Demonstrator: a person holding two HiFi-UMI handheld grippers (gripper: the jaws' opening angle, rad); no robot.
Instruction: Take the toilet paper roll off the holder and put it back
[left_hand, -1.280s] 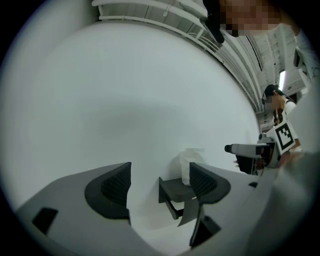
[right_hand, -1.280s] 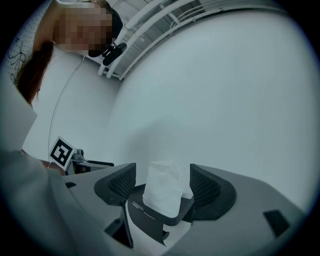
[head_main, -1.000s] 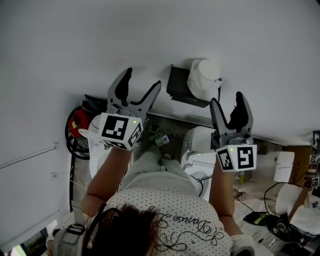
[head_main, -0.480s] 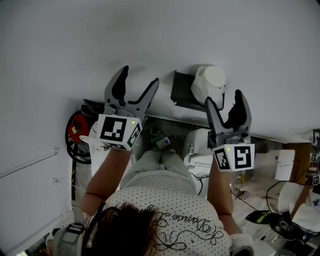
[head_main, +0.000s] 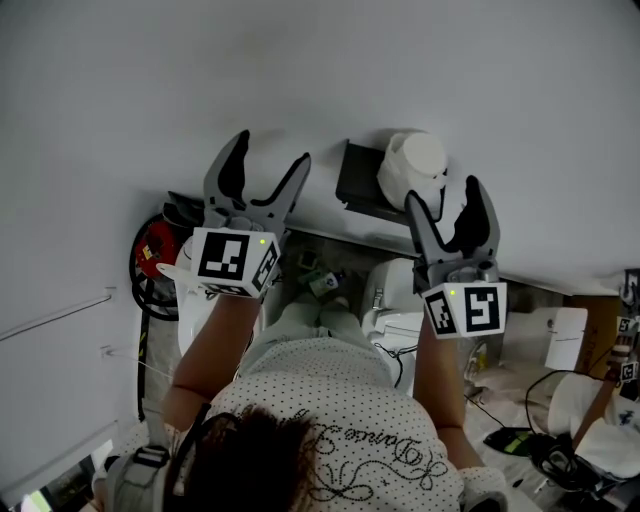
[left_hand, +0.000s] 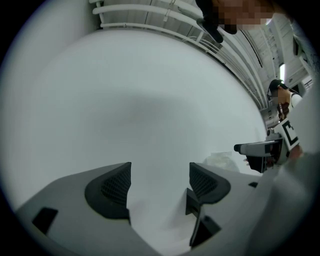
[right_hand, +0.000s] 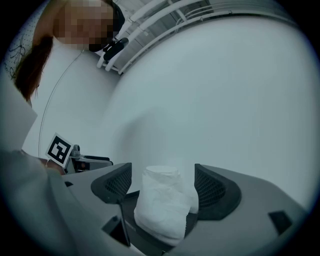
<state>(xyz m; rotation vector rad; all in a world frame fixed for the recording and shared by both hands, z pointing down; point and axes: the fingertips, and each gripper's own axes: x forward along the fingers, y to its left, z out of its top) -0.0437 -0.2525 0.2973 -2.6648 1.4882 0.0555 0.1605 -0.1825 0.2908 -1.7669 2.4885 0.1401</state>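
Right gripper (head_main: 445, 195) is opened wide at the toilet paper roll (head_main: 412, 165).
Its jaws have just been opened, and the roll is seen between them but is not squeezed. The roll is carried by the right end of the dark holder (head_main: 360, 180) on the wall (head_main: 300, 60), so no grip is needed. The left gripper (head_main: 270, 150) is held open and empty beside the holder, likely so that nothing gets bumped.
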